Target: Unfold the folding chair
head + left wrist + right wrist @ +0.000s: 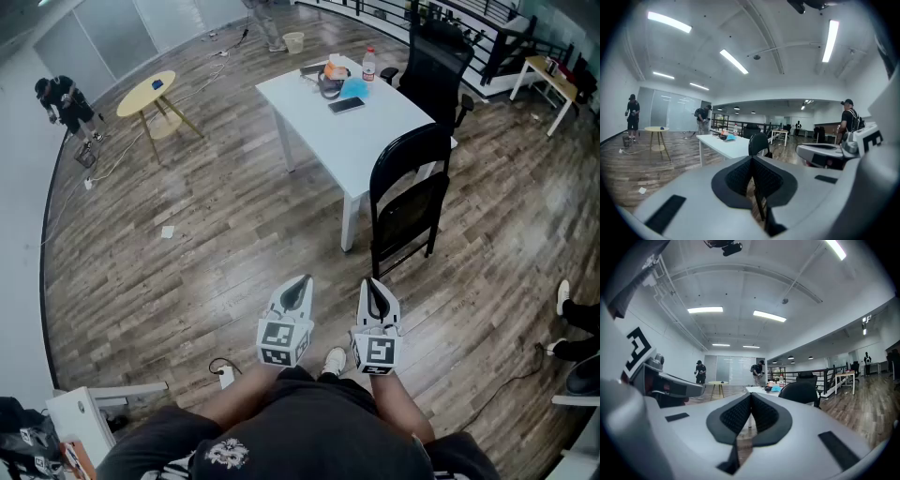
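A black folding chair (410, 199) stands upright and folded flat against the near side of the white table (349, 127). In the left gripper view the chair (758, 144) shows past the jaws, and in the right gripper view its back (800, 392) rises to the right. My left gripper (301, 283) and right gripper (375, 288) are held side by side near my body, well short of the chair. Both are shut with nothing between their jaws, pads pressed together (751, 161) (751, 397).
A black office chair (436, 66) stands behind the table, which carries a bottle (368, 63), a phone (346, 105) and other items. A round yellow table (148, 97) is at far left. People stand around the room; a cable and plug (225, 373) lie near my feet.
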Motion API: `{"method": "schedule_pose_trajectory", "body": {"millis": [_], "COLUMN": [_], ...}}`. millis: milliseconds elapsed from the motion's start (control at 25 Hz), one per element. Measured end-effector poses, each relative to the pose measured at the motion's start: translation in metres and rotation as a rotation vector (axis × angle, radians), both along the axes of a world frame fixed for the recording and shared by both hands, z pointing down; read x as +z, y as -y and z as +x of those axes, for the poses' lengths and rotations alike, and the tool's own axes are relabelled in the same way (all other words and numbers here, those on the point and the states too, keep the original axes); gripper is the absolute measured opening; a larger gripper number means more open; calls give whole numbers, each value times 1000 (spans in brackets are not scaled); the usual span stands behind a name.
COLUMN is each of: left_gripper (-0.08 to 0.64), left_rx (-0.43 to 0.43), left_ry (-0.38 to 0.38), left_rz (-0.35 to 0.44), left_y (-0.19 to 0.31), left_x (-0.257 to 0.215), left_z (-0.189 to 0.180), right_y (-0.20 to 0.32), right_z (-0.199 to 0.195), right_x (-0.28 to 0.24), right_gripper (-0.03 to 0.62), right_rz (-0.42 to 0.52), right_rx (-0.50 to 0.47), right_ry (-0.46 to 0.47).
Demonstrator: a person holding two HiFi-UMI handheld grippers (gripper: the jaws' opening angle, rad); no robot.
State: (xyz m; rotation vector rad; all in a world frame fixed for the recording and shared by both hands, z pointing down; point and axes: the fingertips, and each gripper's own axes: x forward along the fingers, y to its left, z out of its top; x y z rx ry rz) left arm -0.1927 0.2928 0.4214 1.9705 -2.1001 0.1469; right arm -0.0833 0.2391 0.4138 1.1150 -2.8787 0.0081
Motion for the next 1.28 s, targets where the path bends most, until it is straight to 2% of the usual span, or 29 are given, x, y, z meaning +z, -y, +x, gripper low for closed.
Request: {"method": "schedule_pose_trajectory", "body": {"millis": [240, 520, 600, 760, 1040, 1200, 1280], "left_gripper": [3, 3, 3, 3, 3, 5, 5], "left_rx": [42, 107, 159, 317, 544, 587, 612], "left_ry": [-21, -44, -52, -77, -77, -108, -74], "left_rz": [28, 21, 30, 65, 41, 7, 6], "left_y": [44, 105, 132, 182, 256, 281, 296], "left_x": [-6, 3, 1, -5, -3, 7, 8], "left_z": [-3, -44, -54, -63, -82, -89, -87], "right_y": [40, 86, 109, 153, 214, 234, 245], "right_z": [-3, -29, -42, -66, -84, -75, -68], "right_x": [2, 17, 16, 19, 25, 30, 29], "right_gripper": [14, 14, 14, 14, 14, 14, 14], "right_rz": [-16, -26, -24, -26, -38, -57, -56], "right_rx": [39, 108, 142, 220, 389, 479, 523], "right_ry": [0, -45, -54, -70, -105, -133, -134]}}
